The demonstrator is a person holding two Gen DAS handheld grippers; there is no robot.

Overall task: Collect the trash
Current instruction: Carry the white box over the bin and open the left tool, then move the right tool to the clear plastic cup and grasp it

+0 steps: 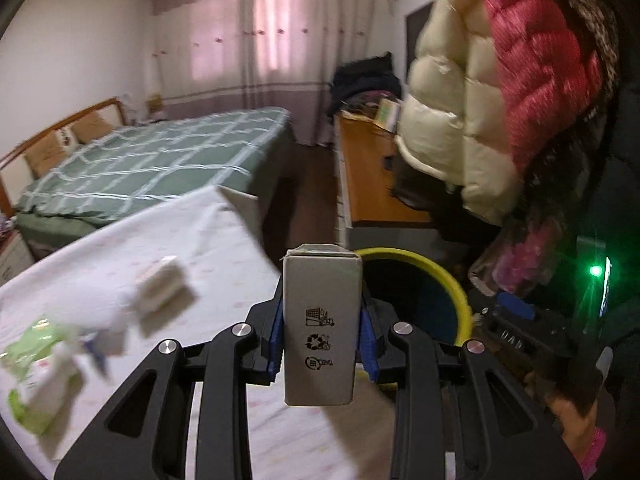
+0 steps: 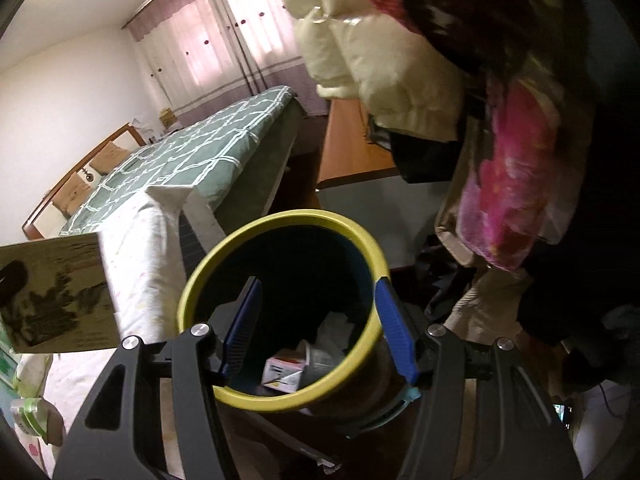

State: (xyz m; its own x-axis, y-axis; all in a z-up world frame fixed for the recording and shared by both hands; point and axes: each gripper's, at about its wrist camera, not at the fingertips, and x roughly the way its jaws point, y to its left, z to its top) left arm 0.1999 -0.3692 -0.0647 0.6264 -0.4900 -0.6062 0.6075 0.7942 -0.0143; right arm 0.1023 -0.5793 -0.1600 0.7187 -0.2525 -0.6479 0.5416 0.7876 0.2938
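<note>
My left gripper [image 1: 322,328] is shut on a grey cardboard carton [image 1: 320,332] and holds it upright above the table edge, just short of the yellow-rimmed bin [image 1: 436,276]. The carton also shows at the left of the right wrist view [image 2: 56,292]. My right gripper [image 2: 318,328] is open and empty, right over the mouth of the bin [image 2: 280,396]. Inside the bin lie a small white box [image 2: 282,374] and crumpled paper [image 2: 334,328]. More trash lies on the white tablecloth [image 1: 224,240]: a white wad [image 1: 160,284] and a green wrapper [image 1: 36,356].
Puffy white and red jackets [image 1: 500,92] hang close above the bin on the right. A bed with a green checked cover [image 1: 160,156] stands behind the table. An orange desk [image 1: 368,172] stands past the bin. A green light [image 1: 596,271] glows at the far right.
</note>
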